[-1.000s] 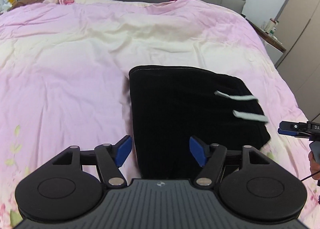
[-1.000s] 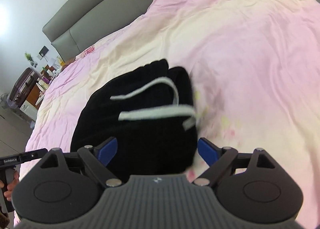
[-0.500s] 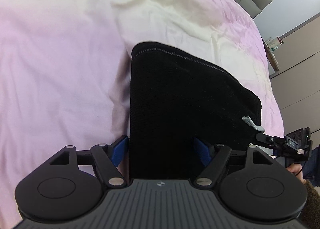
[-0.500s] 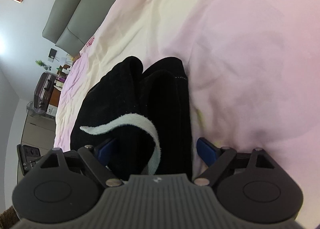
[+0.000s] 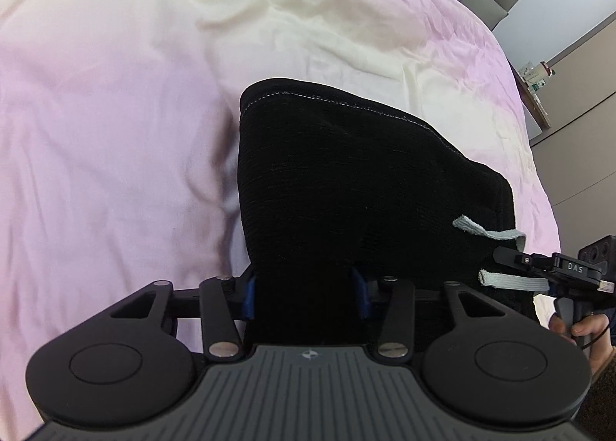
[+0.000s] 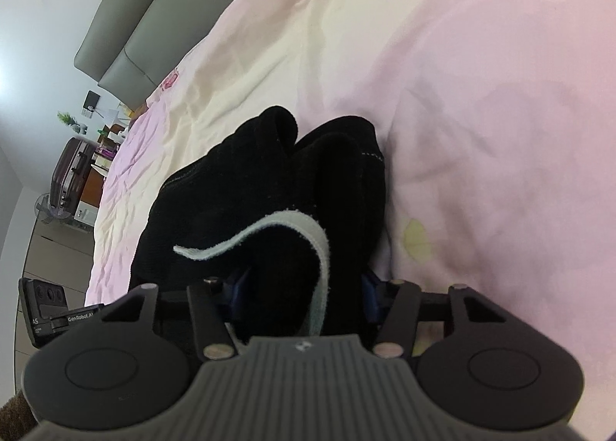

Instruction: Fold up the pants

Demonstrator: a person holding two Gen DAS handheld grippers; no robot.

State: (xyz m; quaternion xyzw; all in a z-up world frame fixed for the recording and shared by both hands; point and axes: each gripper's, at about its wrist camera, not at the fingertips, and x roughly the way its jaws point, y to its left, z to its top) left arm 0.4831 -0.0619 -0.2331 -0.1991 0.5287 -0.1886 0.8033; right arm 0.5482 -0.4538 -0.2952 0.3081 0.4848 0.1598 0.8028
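Both sets of jaws are closing with black cloth between them: the left gripper and right gripper each pinch the near edge of the folded pants, which lie mid-bed, white drawstring on top.

A bed with a rumpled pink and cream duvet carries a folded pair of black pants, which lies directly on the duvet. A grey padded headboard stands at the far end.
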